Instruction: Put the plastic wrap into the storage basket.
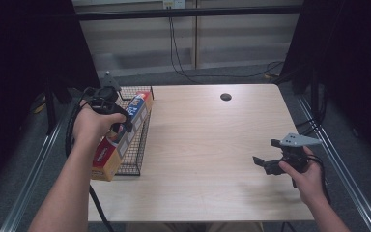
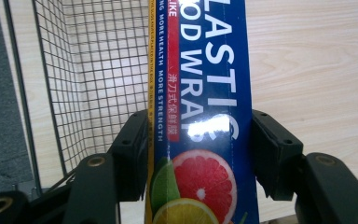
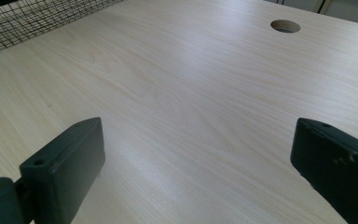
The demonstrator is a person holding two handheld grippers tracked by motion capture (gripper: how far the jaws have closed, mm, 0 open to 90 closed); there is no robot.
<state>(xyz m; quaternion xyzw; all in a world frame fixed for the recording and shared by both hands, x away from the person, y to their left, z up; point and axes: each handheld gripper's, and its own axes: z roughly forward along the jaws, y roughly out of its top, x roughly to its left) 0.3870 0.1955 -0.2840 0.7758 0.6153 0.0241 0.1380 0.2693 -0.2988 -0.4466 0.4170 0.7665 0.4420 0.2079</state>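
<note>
Evidently the left tool is clamped across the narrow width of a long plastic wrap box, its jaws pressing both side faces so the box is carried lengthwise. In the high view the box hangs tilted over the right-hand wall of a black wire basket at the left edge of the tabletop, seemingly lined up with the basket's long axis for lowering in. That mesh wall runs just beneath the box and stands in its way. The right tool, jaws apart and empty, waits well away on the bare wood, near a cable hole.
</note>
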